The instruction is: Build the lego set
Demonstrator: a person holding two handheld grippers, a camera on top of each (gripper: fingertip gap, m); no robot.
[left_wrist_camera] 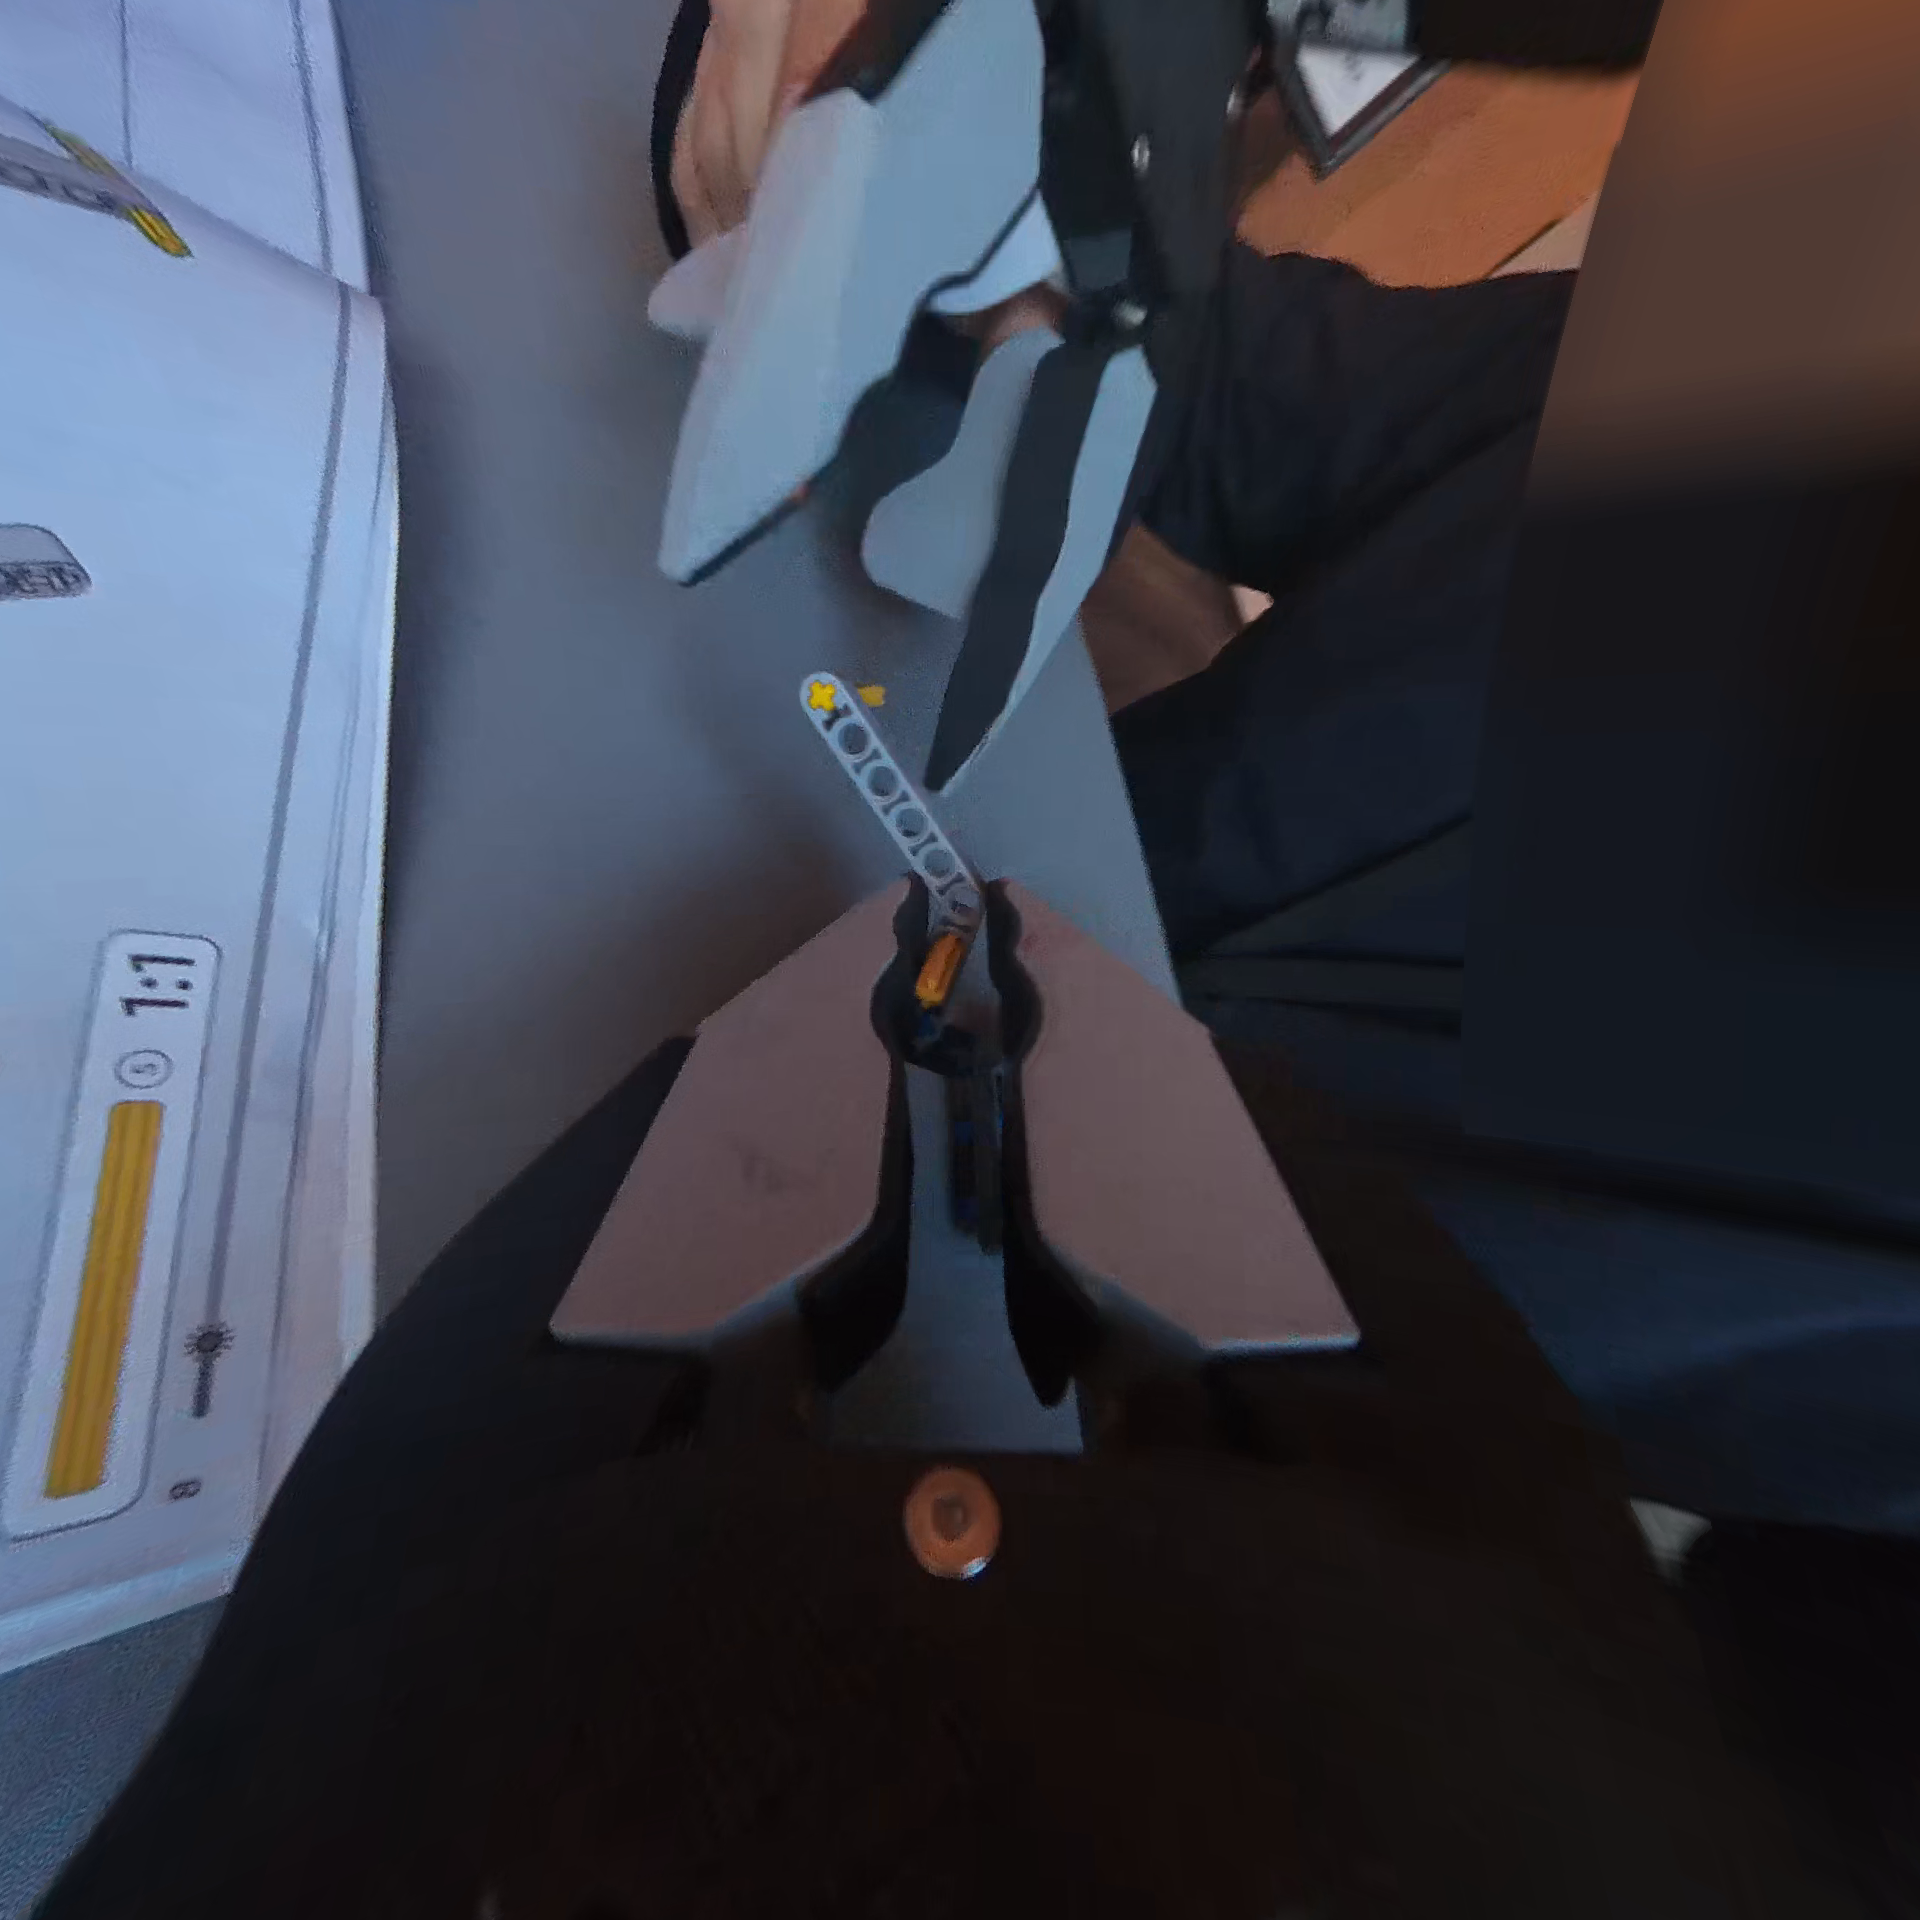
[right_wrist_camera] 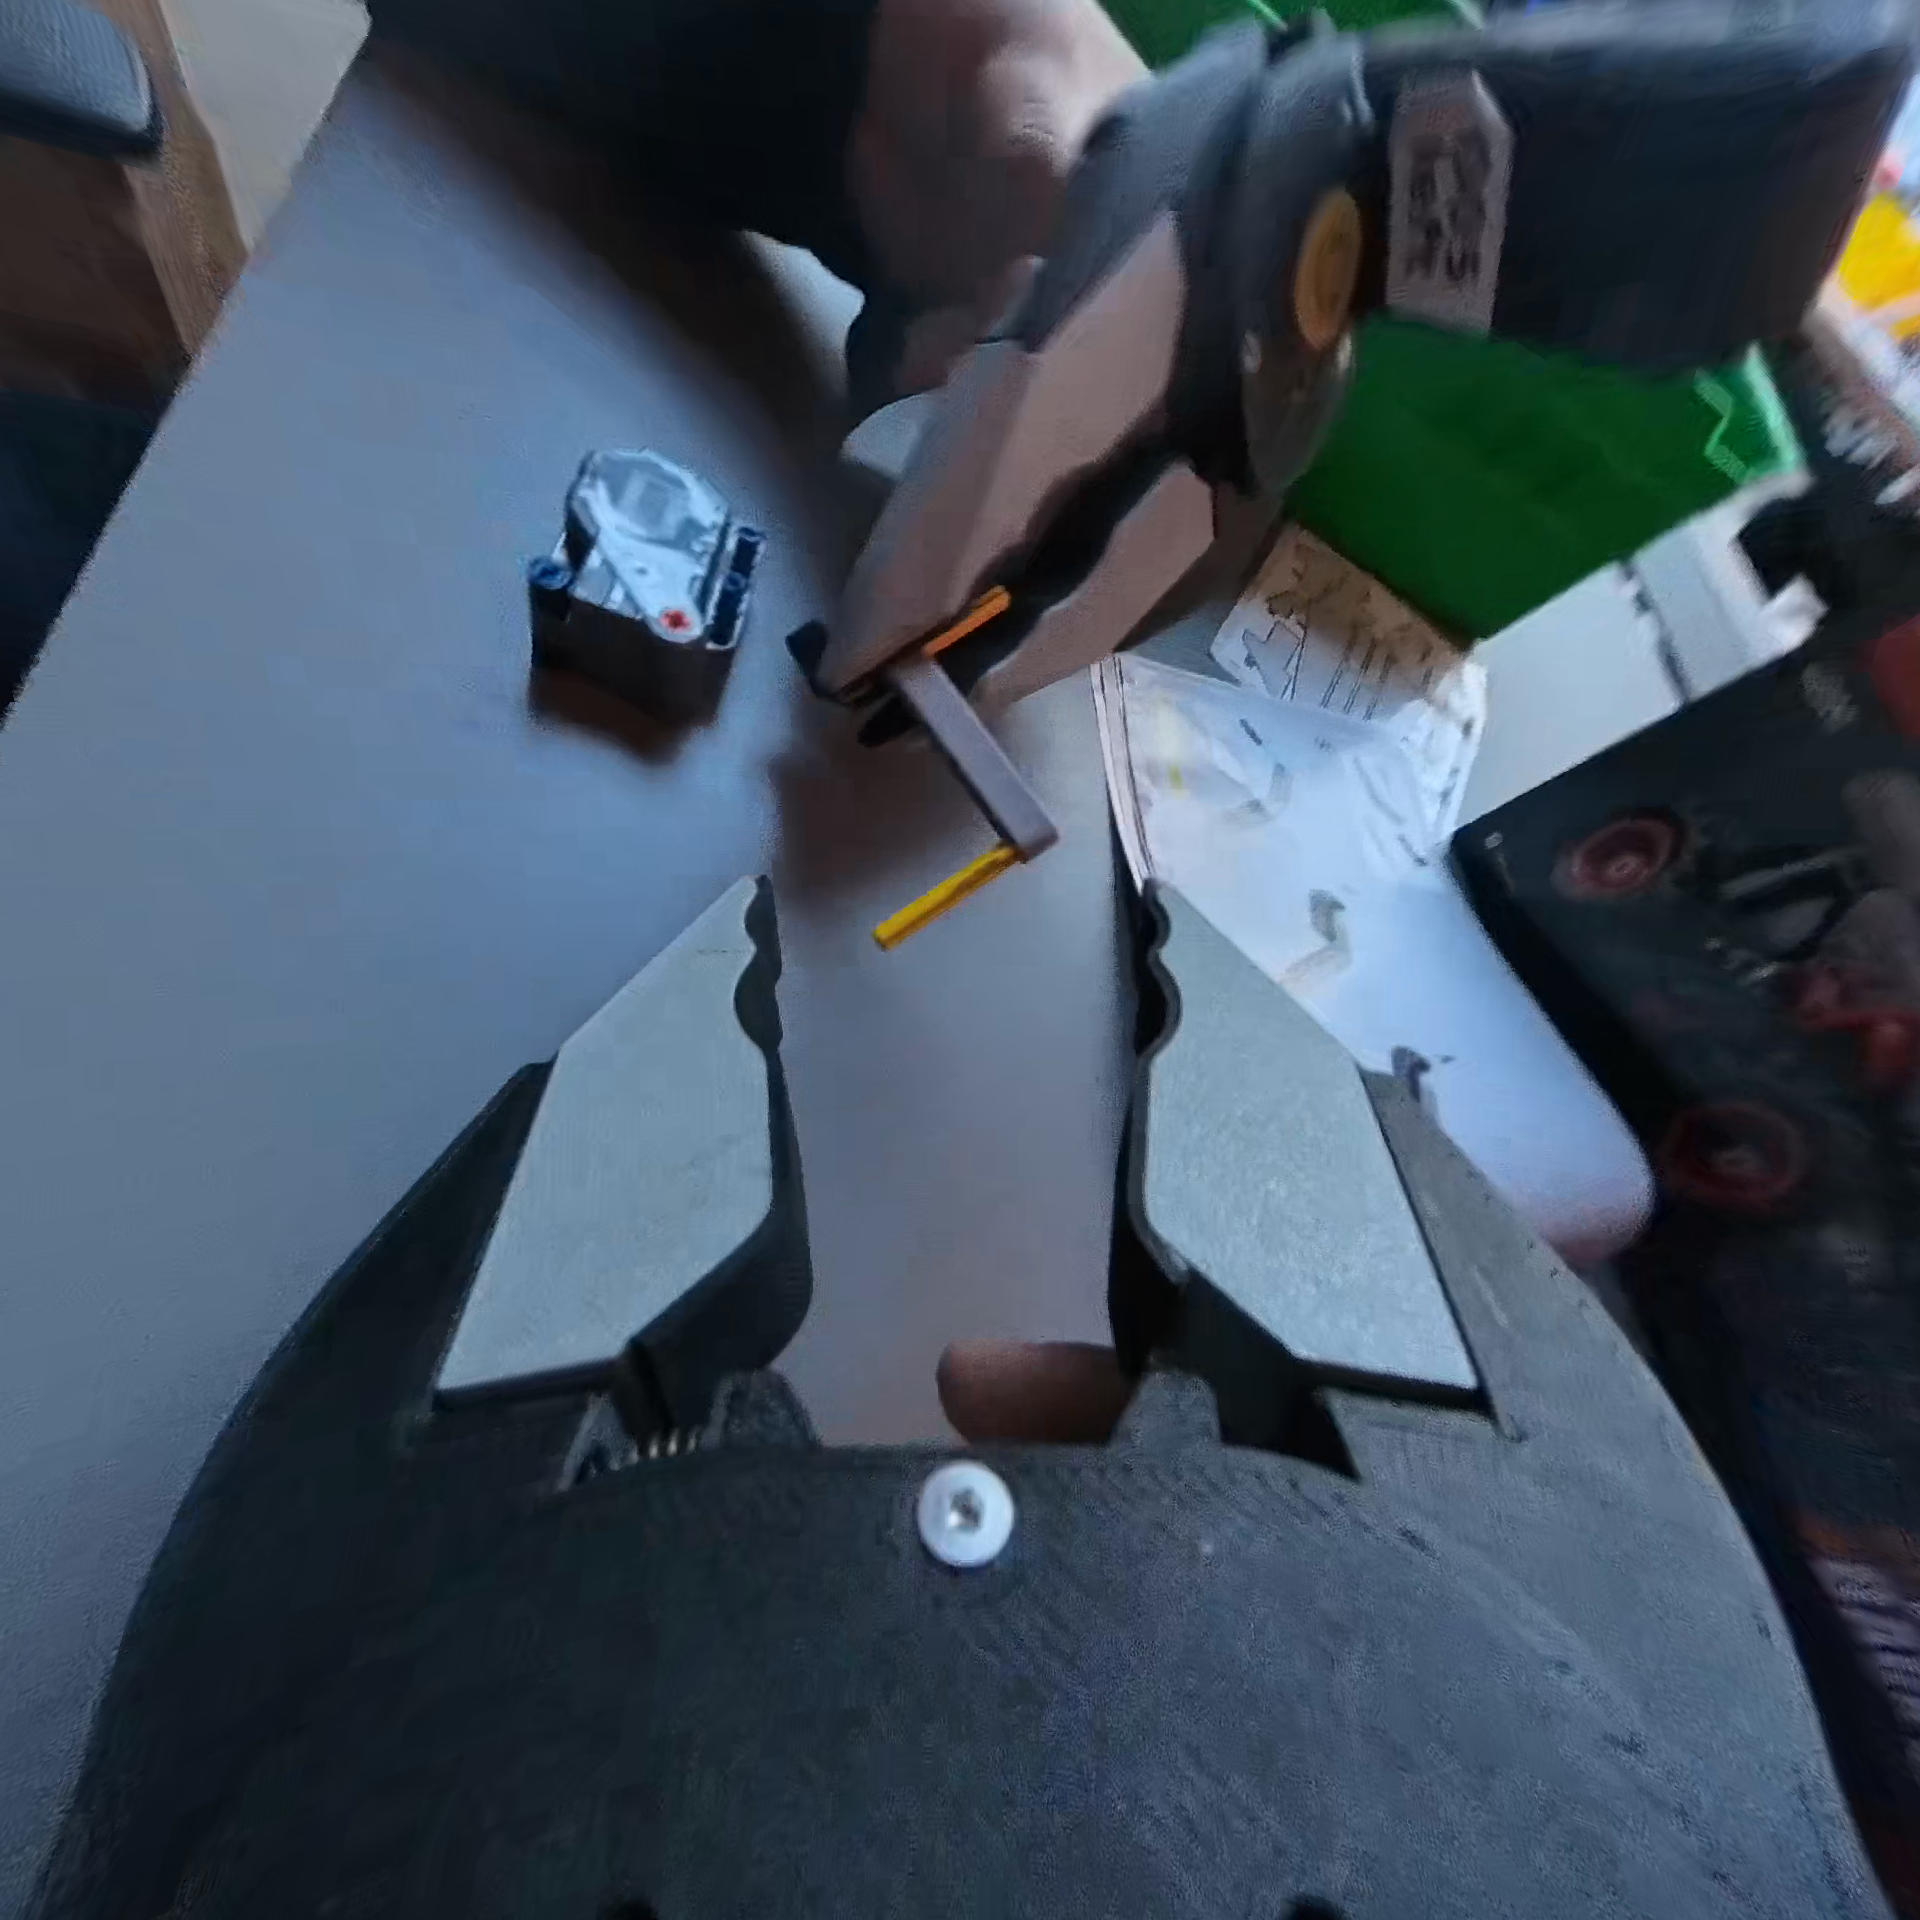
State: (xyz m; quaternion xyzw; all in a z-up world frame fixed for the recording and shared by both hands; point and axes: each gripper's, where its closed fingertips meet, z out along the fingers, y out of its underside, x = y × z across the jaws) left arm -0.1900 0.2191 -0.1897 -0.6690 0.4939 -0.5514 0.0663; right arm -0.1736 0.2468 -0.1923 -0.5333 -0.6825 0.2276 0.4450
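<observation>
My left gripper [left_wrist_camera: 951,906] is shut on one end of a light grey beam with holes [left_wrist_camera: 894,800], with an orange pin [left_wrist_camera: 940,966] between the fingers. A yellow axle [left_wrist_camera: 823,696] sits in the beam's far end. In the right wrist view the left gripper [right_wrist_camera: 904,675] holds the beam [right_wrist_camera: 977,769] just above the table, the yellow axle [right_wrist_camera: 940,899] sticking out sideways. My right gripper [right_wrist_camera: 951,935] is open and empty, just short of the axle. It also shows in the left wrist view [left_wrist_camera: 810,644] beyond the beam. A grey and black built block [right_wrist_camera: 644,582] lies on the table to the left.
The grey table [right_wrist_camera: 312,831] carries an open instruction booklet [right_wrist_camera: 1299,810], which also shows in the left wrist view [left_wrist_camera: 187,727]. A green bin [right_wrist_camera: 1507,468] stands behind the booklet and a black box [right_wrist_camera: 1714,935] lies on the right. A person's hand [left_wrist_camera: 727,125] holds the right gripper.
</observation>
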